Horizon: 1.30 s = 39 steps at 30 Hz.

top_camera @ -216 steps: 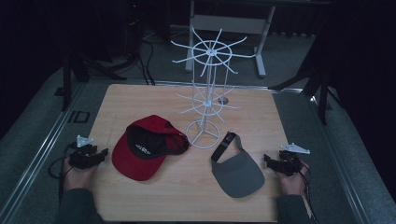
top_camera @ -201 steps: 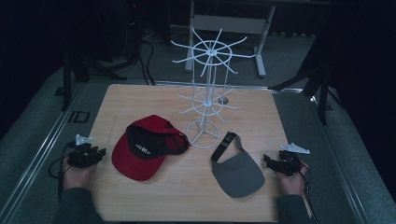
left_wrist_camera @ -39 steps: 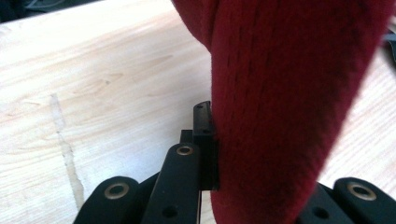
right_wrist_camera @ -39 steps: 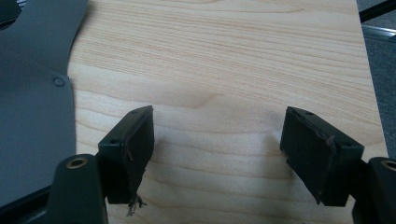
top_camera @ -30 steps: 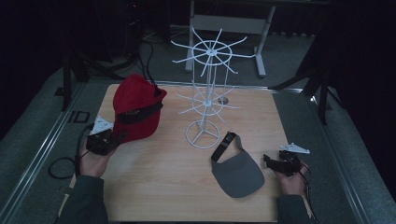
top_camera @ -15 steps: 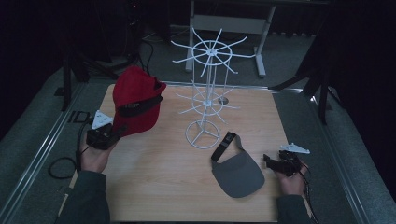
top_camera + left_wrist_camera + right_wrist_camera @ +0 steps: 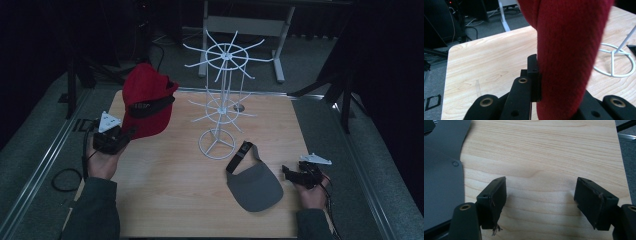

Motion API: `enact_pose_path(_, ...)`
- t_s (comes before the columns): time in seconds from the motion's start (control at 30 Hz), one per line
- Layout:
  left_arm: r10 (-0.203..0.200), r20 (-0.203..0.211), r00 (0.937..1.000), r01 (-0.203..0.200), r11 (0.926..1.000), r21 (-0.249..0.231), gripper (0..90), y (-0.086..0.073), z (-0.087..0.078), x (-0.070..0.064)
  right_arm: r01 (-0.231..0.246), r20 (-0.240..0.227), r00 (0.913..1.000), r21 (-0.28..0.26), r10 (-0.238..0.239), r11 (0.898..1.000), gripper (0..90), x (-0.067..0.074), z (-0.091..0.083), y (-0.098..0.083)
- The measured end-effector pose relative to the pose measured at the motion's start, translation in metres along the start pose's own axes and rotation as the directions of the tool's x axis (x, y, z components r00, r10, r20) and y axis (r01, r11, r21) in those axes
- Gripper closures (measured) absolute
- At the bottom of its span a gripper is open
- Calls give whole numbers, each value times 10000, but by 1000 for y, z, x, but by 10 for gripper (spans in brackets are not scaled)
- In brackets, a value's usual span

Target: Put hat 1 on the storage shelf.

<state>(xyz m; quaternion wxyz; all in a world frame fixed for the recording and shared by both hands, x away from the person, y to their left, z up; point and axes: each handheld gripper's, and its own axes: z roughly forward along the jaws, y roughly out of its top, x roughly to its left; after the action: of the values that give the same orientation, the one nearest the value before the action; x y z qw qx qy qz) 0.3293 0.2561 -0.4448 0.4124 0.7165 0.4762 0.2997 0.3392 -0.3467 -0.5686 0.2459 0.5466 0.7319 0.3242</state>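
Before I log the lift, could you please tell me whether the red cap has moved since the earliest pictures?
Yes. The red cap has left the table beside the rack base and now hangs up and to the left, held in the left tool.

A wooden table (image 7: 165, 190) carries a white wire rack (image 7: 218, 145) near its middle; a grey visor (image 7: 254, 185) lies just beside the rack's base.

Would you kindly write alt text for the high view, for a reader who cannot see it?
A person's left gripper holds a red cap lifted above the left side of a wooden table, beside a white wire rack. The right gripper rests open at the table's right edge, next to a grey visor lying flat.
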Motion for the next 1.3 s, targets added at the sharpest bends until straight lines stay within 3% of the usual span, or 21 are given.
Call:
enact_pose_path(0.37, -44, -253, 9997, 36, 9995, -323, 859, 9, -1, -2, 2, -1, 10000, 0, -2, 10000, 260, 0, 0, 0)
enact_pose_path(0.7, -306, -462, 9985, 258, 9947, -1000, 861, 19, -6, -2, 5, -5, 10000, -1, -5, 10000, 260, 0, 0, 0)
enact_pose_path(1.3, -183, -317, 9993, 122, 9831, -1829, 861, 46, -12, -11, 20, -5, 10000, -11, -20, 10000, 260, 0, 0, 0)
